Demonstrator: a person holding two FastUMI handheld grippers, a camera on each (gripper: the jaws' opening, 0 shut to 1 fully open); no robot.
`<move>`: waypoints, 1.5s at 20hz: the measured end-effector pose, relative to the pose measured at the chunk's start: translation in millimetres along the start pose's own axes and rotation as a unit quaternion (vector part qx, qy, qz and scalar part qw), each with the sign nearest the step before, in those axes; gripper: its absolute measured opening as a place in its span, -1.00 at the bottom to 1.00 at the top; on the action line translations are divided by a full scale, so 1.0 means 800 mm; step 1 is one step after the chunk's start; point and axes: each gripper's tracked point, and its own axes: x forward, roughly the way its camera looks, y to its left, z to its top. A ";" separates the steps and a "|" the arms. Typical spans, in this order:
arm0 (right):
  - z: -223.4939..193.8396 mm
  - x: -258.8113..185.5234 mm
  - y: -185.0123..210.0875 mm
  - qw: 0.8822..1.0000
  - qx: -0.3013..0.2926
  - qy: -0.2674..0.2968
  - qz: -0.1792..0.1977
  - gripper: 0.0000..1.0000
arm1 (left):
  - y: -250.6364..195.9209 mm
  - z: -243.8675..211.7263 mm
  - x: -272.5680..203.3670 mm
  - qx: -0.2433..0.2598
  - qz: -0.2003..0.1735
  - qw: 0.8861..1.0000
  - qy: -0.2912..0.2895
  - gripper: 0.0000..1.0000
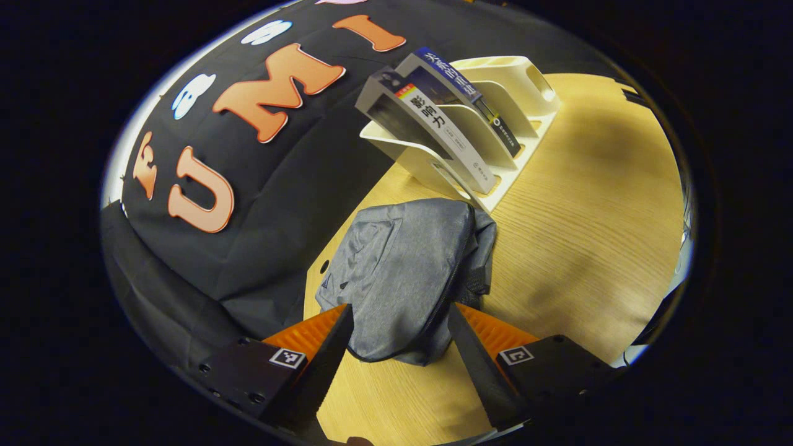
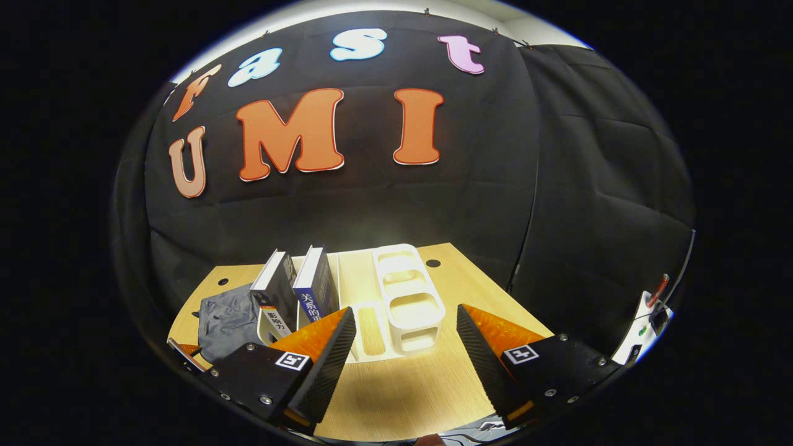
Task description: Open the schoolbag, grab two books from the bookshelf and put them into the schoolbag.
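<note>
Left gripper [image 1: 399, 334]: hovering spread apart over the zipped bag [image 1: 406, 272].
Right gripper [image 2: 406, 337]: gaping near the shelf [image 2: 406, 297].
Books [image 2: 297, 291]: leaning in the shelf.

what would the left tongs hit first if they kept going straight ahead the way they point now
Most likely the grey schoolbag: it lies on the table directly ahead, its near end between the open left tongs. The bookshelf with two books stands farther back. How high they hover is unclear.

Grey schoolbag [image 1: 403, 272] lying flat, zipped shut, beside white bookshelf [image 1: 495, 118], two books [image 1: 427, 118] leaning in its slots
</note>
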 end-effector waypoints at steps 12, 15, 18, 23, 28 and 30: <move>-0.023 0.000 -0.027 0.999 0.023 0.027 -0.020 0.95 | -0.009 0.006 0.048 0.028 -0.036 0.999 0.021 0.94; -0.025 0.000 -0.028 0.999 0.029 0.031 -0.022 0.95 | -0.005 0.008 0.055 0.039 -0.038 0.998 0.024 0.94; -0.027 0.001 -0.028 0.999 0.030 0.034 -0.022 0.95 | -0.007 0.015 0.056 0.032 -0.052 0.998 0.020 0.84; -0.026 0.002 -0.026 0.999 0.028 0.035 -0.013 0.95 | -0.018 0.017 0.055 0.035 -0.078 0.996 0.026 0.15; -0.024 0.003 -0.023 0.999 0.035 0.027 -0.014 0.96 | -0.026 0.014 0.059 0.031 -0.102 0.994 0.039 -0.76; -0.025 0.004 -0.023 0.998 0.047 0.030 -0.007 0.96 | -0.021 0.019 0.058 0.028 -0.100 0.994 0.032 -0.85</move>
